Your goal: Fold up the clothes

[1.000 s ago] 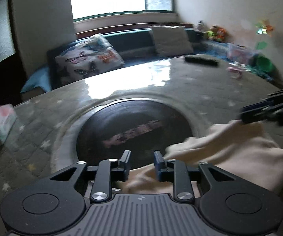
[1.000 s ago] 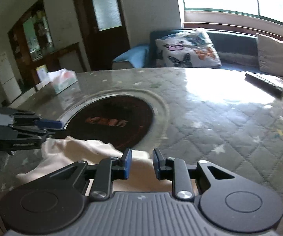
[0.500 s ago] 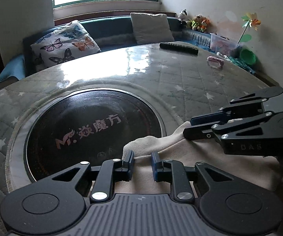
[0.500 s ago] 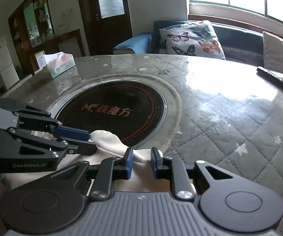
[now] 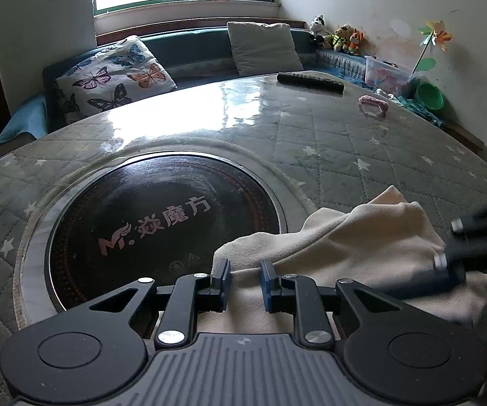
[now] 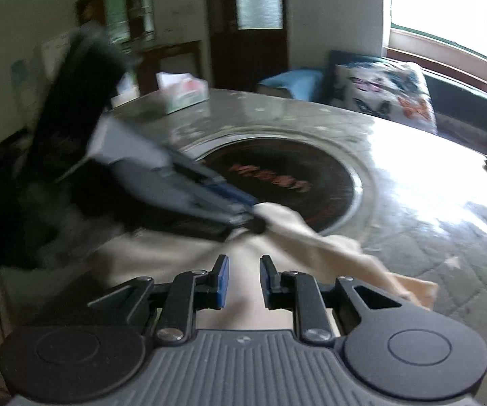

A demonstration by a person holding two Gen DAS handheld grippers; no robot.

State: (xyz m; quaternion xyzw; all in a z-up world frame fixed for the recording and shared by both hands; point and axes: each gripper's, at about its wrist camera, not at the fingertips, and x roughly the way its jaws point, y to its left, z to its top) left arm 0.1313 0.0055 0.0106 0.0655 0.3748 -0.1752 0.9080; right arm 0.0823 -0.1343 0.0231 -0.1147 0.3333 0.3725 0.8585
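Left wrist view, writing: the round black glass hotplate (image 5: pixel 162 223) set in the table bore pink lettering "M." followed by three Chinese characters.
Left wrist view, containers: a clear plastic box (image 5: pixel 390 74) at the far right held pink items, too small to tell; a green bowl-like tub (image 5: pixel 430 95) stood beside it.
Left wrist view, cloth: the cream fabric garment (image 5: pixel 338 247) lay rumpled on the grey quilted star-print table cover (image 5: pixel 345 142), partly over the hotplate's near edge.
Left wrist view, left gripper (image 5: pixel 245 279): blue-padded fingers spread apart over the cloth's edge, nothing pinched.
Left wrist view, right gripper (image 5: pixel 446 272): blurred against the cloth; jaw state not readable there.
Right wrist view, writing: hotplate lettering blurred, unreadable.
Right wrist view, containers: a tissue box (image 6: pixel 185 94) with tissue sticking up sat at the table's far edge.
Right wrist view, right gripper (image 6: pixel 243 279): fingers spread above the cloth, holding nothing.
Right wrist view, left gripper (image 6: pixel 252 218): blurred tips at a raised corner of the cloth.
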